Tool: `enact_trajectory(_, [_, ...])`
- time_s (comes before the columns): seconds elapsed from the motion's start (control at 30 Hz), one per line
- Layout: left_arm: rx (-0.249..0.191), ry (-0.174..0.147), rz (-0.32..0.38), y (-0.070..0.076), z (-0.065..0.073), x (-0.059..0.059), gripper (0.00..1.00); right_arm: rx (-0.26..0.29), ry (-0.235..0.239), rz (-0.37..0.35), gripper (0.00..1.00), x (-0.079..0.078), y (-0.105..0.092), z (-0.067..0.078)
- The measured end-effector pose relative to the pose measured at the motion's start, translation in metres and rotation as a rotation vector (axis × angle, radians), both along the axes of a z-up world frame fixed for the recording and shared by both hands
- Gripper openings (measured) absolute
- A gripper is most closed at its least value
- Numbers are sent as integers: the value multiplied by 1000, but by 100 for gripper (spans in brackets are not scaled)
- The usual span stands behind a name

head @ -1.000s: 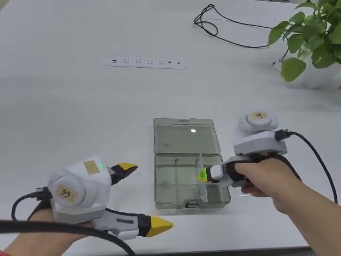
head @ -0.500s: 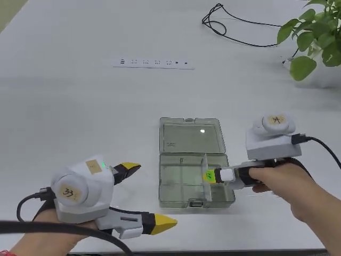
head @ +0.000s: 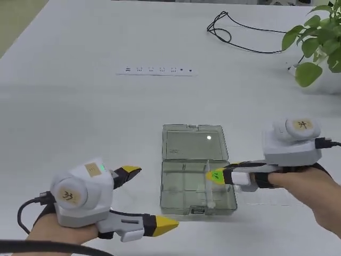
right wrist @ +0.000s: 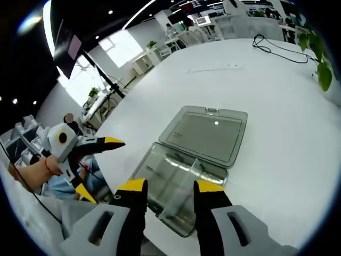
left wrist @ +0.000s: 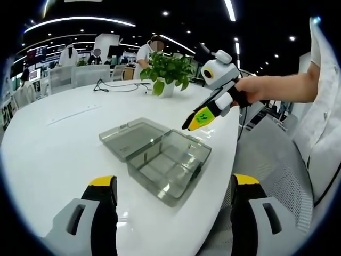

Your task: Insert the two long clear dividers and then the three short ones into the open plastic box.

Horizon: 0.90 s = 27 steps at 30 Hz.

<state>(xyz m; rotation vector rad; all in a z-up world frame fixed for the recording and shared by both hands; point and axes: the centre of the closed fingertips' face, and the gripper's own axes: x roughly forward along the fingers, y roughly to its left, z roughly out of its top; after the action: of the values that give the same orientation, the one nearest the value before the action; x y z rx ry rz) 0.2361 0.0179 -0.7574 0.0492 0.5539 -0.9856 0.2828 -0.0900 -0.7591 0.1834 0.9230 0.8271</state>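
One open box [head: 173, 188] sits mid-bench [head: 80, 117], with one clear divider [head: 209, 188] upright inside. The left tongs [head: 153, 197], at the box's 8 o'clock, gape wide. The right tongs [head: 214, 175], at 3 o'clock, are narrowly parted; I cannot tell whether they grip anything.

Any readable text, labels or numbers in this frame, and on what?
"59", tentatively: green sticker on right claw.
Handwritten mark, left claw's round cap: blurred, unreadable.
Handwritten mark, right claw's top cap: unreadable.
Power strip markings: too small.
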Motion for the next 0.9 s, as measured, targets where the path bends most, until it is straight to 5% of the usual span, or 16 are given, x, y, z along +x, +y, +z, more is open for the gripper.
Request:
enact_trajectory(0.27, [3,-3,23,2,4,0,89,-6,-130,133,51,-8,-4,13])
enact_trajectory(0.9, [12,-8,53,4,11,5,89,-2,-300,287,77,-32,-38,31])
